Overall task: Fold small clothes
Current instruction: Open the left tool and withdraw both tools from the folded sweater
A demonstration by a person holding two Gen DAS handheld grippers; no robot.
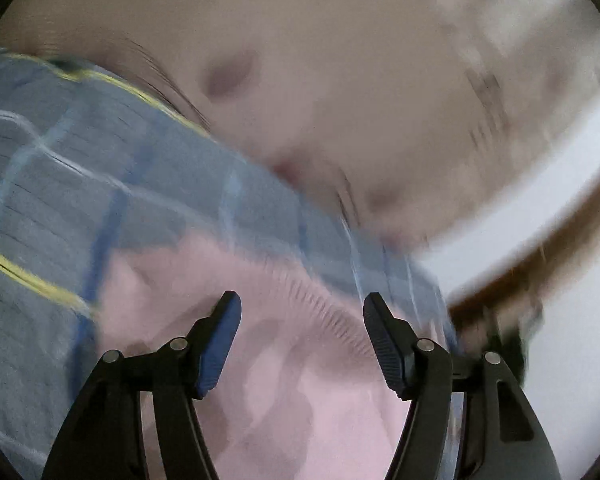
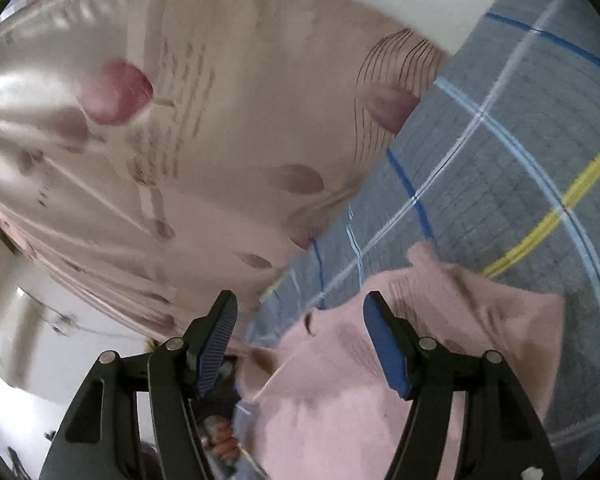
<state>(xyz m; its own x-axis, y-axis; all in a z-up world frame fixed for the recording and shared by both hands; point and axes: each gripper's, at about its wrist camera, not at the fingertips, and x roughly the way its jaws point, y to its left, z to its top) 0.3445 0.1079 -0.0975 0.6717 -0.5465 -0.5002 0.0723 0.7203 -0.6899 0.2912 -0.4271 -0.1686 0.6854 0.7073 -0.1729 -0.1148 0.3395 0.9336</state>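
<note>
A small pink knit garment (image 1: 300,380) lies on a blue-grey checked cloth (image 1: 60,184) with yellow and blue lines. My left gripper (image 1: 302,308) is open above the garment's ribbed edge, with nothing between its fingers. In the right wrist view the pink garment (image 2: 380,400) lies crumpled on the same checked cloth (image 2: 500,152). My right gripper (image 2: 300,308) is open over the garment's near edge and holds nothing. Both views are blurred by motion.
A beige sheet with dark red petal prints (image 2: 160,140) covers the surface beyond the checked cloth; it also shows in the left wrist view (image 1: 340,100). A white wall or floor band (image 1: 520,200) lies at the right. Small dark clutter (image 2: 220,432) sits below the cloth's edge.
</note>
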